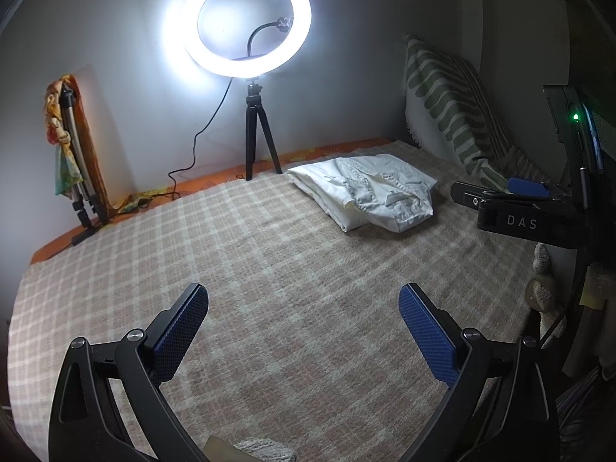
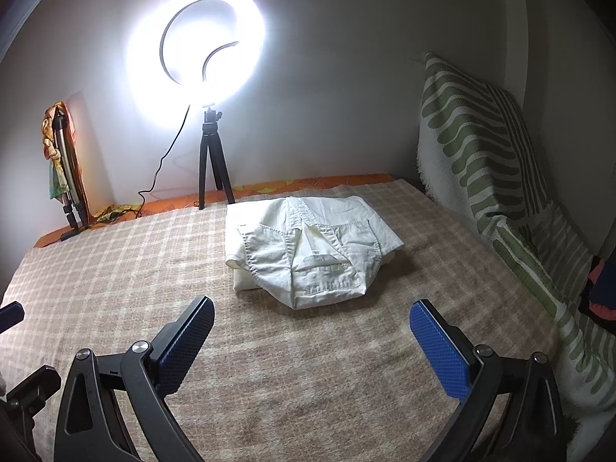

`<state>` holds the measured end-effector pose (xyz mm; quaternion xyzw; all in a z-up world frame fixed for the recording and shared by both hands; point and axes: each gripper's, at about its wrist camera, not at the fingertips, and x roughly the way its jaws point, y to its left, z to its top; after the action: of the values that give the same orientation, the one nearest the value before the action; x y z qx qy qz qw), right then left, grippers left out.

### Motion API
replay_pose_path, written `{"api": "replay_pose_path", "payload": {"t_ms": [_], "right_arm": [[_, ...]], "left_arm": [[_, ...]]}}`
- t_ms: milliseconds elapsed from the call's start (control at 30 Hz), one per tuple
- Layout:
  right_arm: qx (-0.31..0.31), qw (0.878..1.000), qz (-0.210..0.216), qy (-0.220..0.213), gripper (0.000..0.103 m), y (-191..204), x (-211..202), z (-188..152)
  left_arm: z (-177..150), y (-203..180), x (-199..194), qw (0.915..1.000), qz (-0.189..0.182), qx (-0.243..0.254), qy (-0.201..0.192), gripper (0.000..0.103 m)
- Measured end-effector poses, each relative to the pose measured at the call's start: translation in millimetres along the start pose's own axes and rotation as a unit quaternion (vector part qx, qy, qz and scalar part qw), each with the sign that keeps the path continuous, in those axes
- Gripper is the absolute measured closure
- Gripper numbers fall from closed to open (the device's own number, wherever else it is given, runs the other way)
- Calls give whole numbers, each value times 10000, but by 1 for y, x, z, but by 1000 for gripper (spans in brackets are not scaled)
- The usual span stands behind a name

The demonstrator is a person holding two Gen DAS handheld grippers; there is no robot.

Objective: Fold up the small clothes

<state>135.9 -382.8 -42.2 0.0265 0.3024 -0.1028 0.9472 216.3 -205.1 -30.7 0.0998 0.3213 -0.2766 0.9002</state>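
A small white garment lies folded in a compact bundle on the checked beige blanket, toward the back of the bed. It also shows in the left wrist view at the back right. My right gripper is open and empty, just short of the garment's near edge. My left gripper is open and empty over bare blanket, well to the near left of the garment. The right gripper's body shows at the right edge of the left wrist view.
A lit ring light on a black tripod stands at the back by the wall, its cable trailing left. A folded tripod with cloth leans at the back left. A green-striped pillow leans along the right side.
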Motion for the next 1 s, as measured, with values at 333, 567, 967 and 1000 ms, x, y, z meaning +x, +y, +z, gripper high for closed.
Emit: {"api": "replay_pose_path", "payload": {"t_ms": [333,567,967,1000], "right_arm": [[190,9998,34,33,0,-2,4,1],[182,9998,41,49,0,0,6,2],[176,9998,58,64,0,4,6,1],[182,9998,60,67,0,4,6,1]], "left_arm": [[1,1,-3,10000,30,-10,-13,4],[1,2,-5,10000,34,-13,-12,4],[1,3,-6,10000,46,-2,-24,4],[1,2,-5,10000,42,5,-23,4]]}}
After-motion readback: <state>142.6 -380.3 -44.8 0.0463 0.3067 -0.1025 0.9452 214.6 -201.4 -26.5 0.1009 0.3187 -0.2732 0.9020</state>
